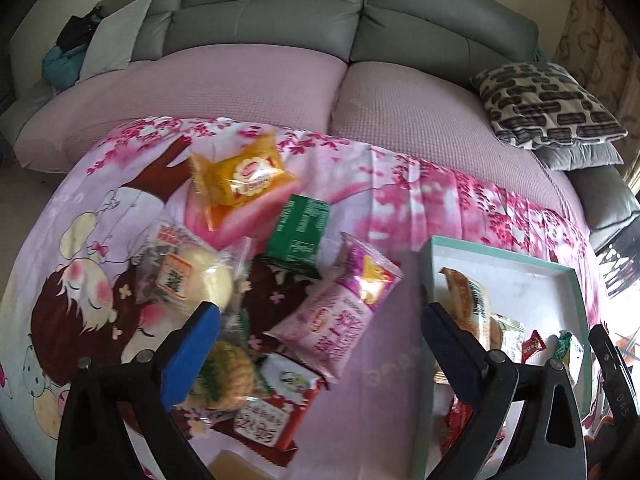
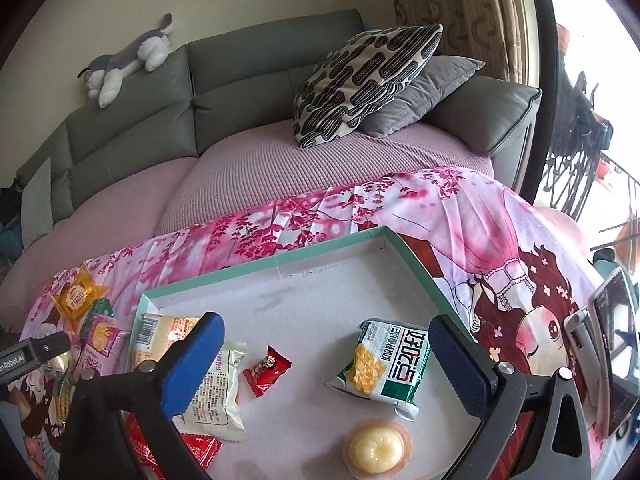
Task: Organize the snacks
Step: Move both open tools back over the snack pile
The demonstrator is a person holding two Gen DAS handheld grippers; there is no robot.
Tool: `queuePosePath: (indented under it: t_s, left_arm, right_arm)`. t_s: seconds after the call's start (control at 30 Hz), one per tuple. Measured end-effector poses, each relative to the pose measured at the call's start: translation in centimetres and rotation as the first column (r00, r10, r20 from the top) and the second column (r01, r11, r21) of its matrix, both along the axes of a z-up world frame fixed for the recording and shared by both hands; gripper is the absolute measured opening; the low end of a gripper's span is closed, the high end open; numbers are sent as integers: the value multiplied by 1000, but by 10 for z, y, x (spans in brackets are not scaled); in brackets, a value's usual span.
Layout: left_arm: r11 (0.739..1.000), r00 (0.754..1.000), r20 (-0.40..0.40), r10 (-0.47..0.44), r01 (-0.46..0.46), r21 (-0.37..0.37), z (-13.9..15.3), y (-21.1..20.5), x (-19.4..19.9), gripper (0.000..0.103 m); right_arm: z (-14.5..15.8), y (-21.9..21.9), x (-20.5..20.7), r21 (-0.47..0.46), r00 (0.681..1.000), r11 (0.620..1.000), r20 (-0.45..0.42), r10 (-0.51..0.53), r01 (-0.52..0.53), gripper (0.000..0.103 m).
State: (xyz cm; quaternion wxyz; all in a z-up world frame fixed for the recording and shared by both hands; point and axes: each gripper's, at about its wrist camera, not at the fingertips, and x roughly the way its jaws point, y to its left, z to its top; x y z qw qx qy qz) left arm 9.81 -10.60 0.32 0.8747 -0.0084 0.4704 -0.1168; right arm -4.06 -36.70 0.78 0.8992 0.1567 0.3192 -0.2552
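Grippers: left [image 1: 320,360], right [image 2: 326,364], fingers wide, empty | tray [image 2: 340,248]: six snacks | cushions: three

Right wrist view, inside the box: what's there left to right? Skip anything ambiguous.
White wrapped snack → small red candy → green-and-white snack bag. The jelly cup lies nearer the camera, below the bag, so its place in that order is unclear.

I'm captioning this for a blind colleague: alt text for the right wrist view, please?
The open right gripper hovers empty over a teal-rimmed tray holding a green snack bag, a small red candy and a jelly cup, before a grey sofa.
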Motion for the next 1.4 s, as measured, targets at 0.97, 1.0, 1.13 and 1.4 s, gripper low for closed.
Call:
queuePosePath:
  t_s: [0.97, 1.0, 1.13, 1.4]
  left_arm:
    - [973, 973, 50, 225, -222, -68, 13, 124, -1, 101]
    - [971, 971, 52, 231, -227, -74, 14, 128, -2, 101]
    - [964, 966, 51, 254, -249, -89, 14, 140, -1, 101]
    - [959, 964, 17, 264, -260, -111, 6, 156, 2, 101]
  right_arm:
    - [23, 102, 36, 37, 973, 973, 60, 224, -227, 103]
    - [23, 106, 38, 47, 971, 971, 65, 232, -235, 103]
    - [21, 126, 45, 86, 956, 954, 90, 280, -287, 103]
    - [14, 175, 63, 88, 923, 919, 61, 380, -384, 103]
